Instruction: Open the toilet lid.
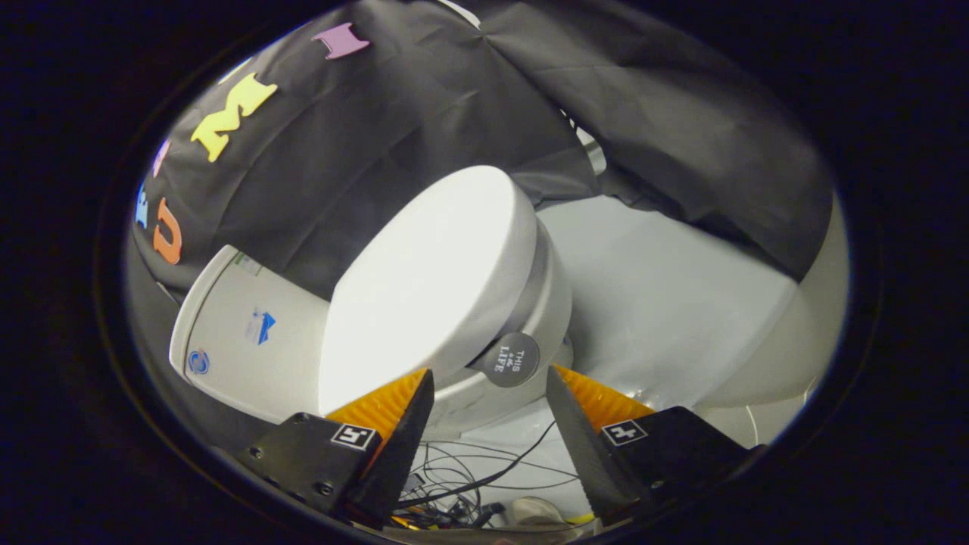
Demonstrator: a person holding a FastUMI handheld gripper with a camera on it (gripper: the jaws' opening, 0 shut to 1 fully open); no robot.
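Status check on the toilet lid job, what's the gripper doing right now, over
Gripper jaws open, straddling the round tab at the toilet lid's front edge, not clamped. Lid partly raised off the bowl. Loose cables below, nothing blocking.

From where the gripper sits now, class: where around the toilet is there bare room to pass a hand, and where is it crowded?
Free: the white floor beyond the bowl, bordered by the black cloth. Crowded: the tangle of cables under the open gripper, whose fingers flank the round tab at the lid edge without pressing it.
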